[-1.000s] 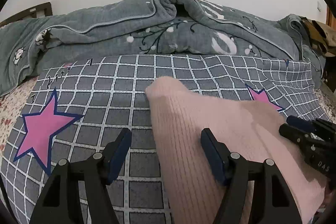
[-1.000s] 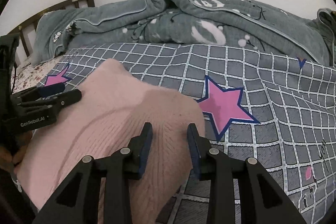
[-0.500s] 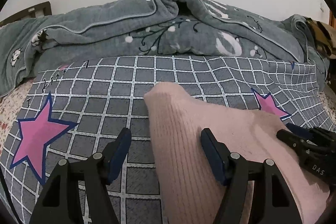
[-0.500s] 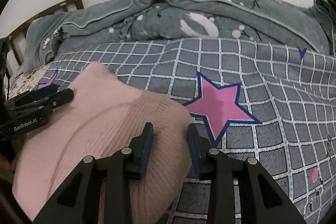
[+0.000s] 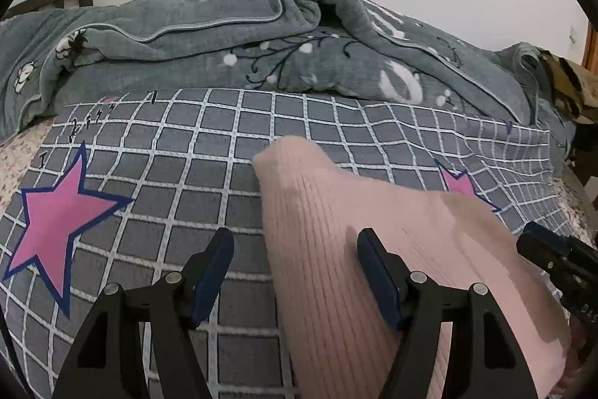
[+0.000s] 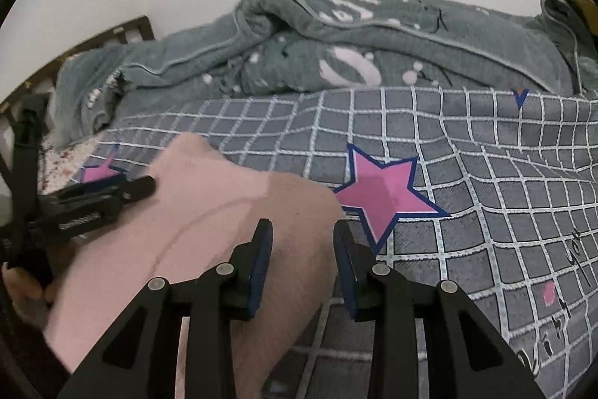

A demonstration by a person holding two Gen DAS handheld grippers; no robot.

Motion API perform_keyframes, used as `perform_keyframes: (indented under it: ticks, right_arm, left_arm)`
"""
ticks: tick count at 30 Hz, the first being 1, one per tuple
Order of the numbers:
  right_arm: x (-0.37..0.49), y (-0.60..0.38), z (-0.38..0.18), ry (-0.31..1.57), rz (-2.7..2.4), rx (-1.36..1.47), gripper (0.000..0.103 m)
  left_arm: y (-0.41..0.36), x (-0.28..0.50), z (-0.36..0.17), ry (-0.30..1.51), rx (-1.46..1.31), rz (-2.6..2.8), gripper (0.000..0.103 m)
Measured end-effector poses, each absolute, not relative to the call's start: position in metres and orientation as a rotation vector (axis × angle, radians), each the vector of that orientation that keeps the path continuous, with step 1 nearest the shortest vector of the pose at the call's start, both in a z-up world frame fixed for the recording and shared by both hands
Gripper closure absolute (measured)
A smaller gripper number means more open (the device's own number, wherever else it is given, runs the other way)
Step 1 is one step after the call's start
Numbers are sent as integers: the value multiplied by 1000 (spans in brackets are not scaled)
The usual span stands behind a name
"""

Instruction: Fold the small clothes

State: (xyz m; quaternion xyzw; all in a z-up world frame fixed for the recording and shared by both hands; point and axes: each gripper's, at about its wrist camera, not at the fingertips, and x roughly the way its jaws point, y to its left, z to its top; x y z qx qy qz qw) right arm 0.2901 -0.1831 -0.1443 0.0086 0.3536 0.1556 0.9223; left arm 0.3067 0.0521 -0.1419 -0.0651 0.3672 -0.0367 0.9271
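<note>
A rumpled grey blanket (image 5: 261, 62) lay at twelve o'clock beyond the checked star-print sheet (image 5: 157, 182). The pink knit garment (image 5: 355, 249) lay on the sheet. The left gripper (image 5: 295, 272) gaped wide astride its edge; the right gripper (image 6: 302, 257), half open, straddled its corner, holding nothing. Lettering on both was unreadable. Only the right view showed scrawled writing at four o'clock.

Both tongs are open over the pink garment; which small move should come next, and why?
Probably close the left tongs on the left edge of the pink ribbed knit garment: that edge lies between its open fingers. The right tongs similarly straddle the right edge.
</note>
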Motion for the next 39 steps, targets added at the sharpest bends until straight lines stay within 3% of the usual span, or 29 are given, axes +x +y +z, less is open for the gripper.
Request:
perform_keyframes:
  ticks: [39]
  right_arm:
    - [189,-174,-154,722,282,63,69]
  left_arm:
    - [38,163,-146,698,-9,-171,31]
